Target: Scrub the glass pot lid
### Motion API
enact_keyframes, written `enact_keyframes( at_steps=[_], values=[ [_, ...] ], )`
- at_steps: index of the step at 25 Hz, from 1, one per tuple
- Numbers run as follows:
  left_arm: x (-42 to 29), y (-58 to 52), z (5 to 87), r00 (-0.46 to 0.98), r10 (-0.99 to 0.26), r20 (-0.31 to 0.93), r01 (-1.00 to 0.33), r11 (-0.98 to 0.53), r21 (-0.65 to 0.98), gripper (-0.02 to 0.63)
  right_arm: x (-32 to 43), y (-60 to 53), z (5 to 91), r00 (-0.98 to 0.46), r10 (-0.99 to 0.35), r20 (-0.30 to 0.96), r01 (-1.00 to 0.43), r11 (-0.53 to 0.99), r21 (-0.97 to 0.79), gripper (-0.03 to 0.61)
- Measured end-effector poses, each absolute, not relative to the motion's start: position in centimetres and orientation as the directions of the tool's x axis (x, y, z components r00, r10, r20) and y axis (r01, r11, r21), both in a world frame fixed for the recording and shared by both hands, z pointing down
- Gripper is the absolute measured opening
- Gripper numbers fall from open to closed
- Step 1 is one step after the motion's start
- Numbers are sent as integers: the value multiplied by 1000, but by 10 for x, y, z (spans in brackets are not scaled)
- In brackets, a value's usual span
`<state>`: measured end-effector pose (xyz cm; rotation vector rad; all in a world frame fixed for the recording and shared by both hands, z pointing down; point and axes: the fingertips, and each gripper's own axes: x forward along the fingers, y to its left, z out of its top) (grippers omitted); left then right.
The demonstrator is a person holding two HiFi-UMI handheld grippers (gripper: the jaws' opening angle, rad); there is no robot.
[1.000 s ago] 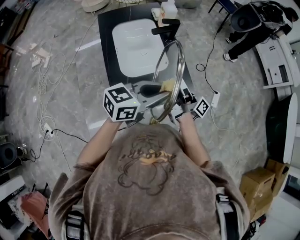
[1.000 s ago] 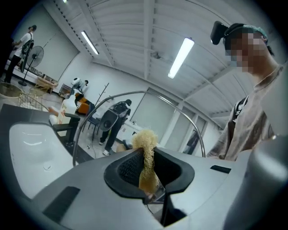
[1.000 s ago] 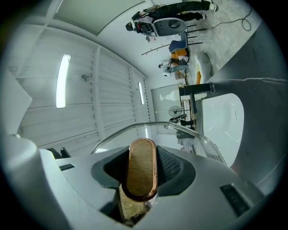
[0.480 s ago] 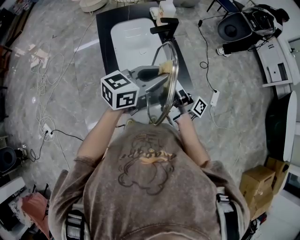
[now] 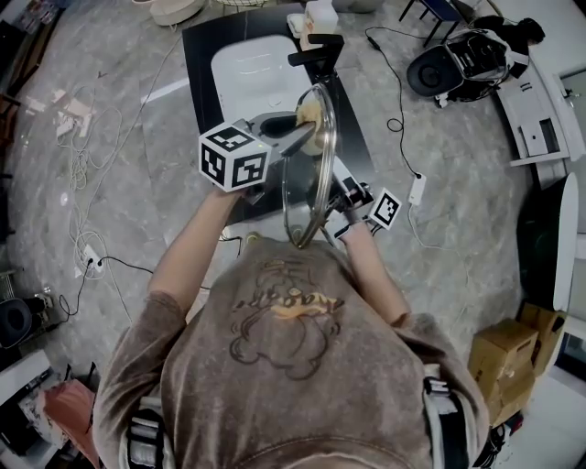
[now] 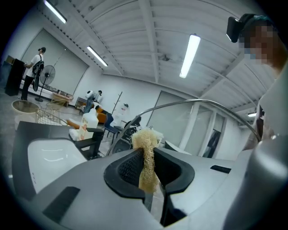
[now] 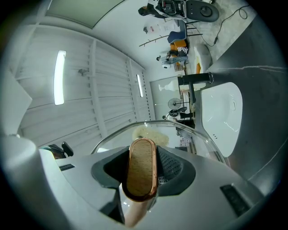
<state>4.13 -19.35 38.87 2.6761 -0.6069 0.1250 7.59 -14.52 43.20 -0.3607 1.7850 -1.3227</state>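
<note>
The glass pot lid [image 5: 309, 174] stands nearly on edge in the air above the black table [image 5: 201, 87], carried only by its wooden handle [image 7: 141, 161], on which the right gripper [image 7: 143, 179] is clamped. The left gripper [image 6: 146, 170] is closed on a tan fibrous scrubber [image 6: 145, 140], whose tuft sits against the glass near the upper rim. The main risk looks to be leverage: hard scrubbing so far from the handle could twist the smooth handle in the jaws, and the lid could swing or drop onto the table or the floor. The thin scrubber could also be dragged out of its pinch. Below lie a white sink basin [image 5: 243, 73] and a black faucet [image 5: 316, 48] just beyond the lid's top edge, which a wide stroke might strike. A bottle [image 5: 322, 11] and floor cables [image 5: 403, 87] stand well apart.
</note>
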Motion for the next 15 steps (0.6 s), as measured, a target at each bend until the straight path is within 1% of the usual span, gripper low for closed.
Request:
enact_keyframes(
  at_steps=[7,11,15],
  values=[
    [36,-212,424,873,-420,248,-484,-806,340,72,76,-143,428,-580,-660,-477,258,407,-876,172],
    [36,-207,449,862,-408,300,-497,-793,352,72,78,-143,427,-570,-665,-482,262,409,-874,172],
    [38,-196,463,863,-390,320,-494,-783,379,72,82,-145,429,-563,-674,-478,263,401,-877,172]
  ],
)
